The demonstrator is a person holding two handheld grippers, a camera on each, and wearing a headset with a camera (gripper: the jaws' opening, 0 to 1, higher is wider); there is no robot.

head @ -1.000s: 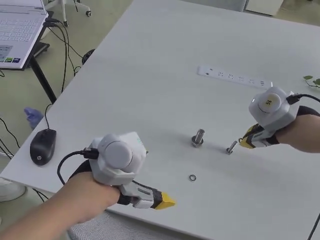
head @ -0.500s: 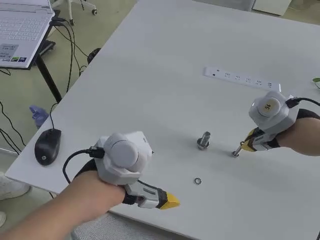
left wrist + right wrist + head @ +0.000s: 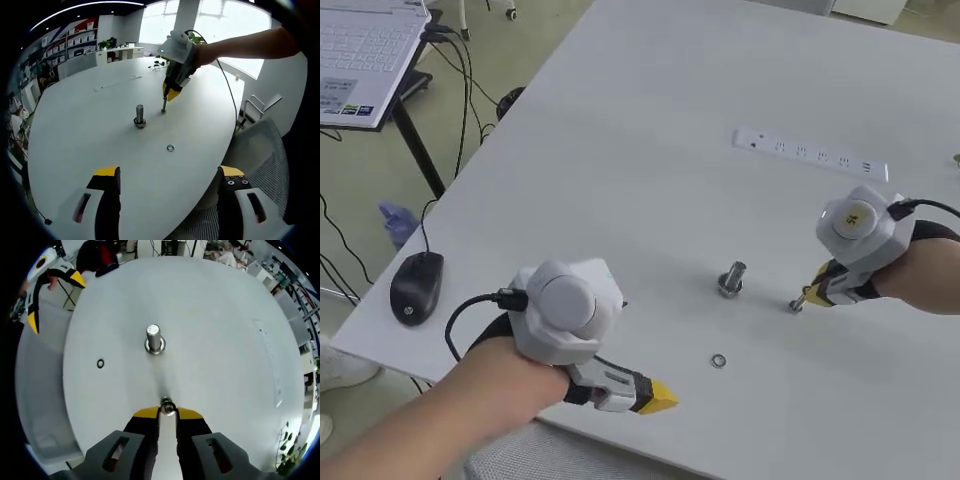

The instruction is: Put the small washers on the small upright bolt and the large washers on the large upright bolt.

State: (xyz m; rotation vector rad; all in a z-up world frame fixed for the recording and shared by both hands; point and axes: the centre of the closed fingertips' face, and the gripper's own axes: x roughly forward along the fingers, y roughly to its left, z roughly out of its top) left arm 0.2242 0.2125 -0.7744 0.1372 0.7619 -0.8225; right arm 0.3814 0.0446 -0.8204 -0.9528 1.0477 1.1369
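The small upright bolt [image 3: 797, 303] stands right of the large upright bolt [image 3: 731, 280], which has a wider ring at its base [image 3: 155, 346]. My right gripper [image 3: 812, 294] reaches the small bolt's top, its jaws nearly together on a small round washer [image 3: 167, 406] sitting over that bolt; the shaft is hidden beneath. One loose washer [image 3: 719, 360] lies flat on the table nearer to me. My left gripper [image 3: 658, 400] hovers at the table's near edge, open and holding nothing; from its own view [image 3: 169, 172] the loose washer [image 3: 170, 147] and both bolts lie ahead.
A white power strip [image 3: 810, 155] lies beyond the bolts. A black mouse [image 3: 416, 288] sits at the table's left edge, with a laptop [image 3: 365, 55] and cables further left. A grey chair [image 3: 262, 150] stands at the near edge.
My right gripper has closed the short gap to the small bolt, so its tips now sit at the bolt's top. The left gripper has held its place; the head camera shifted slightly.
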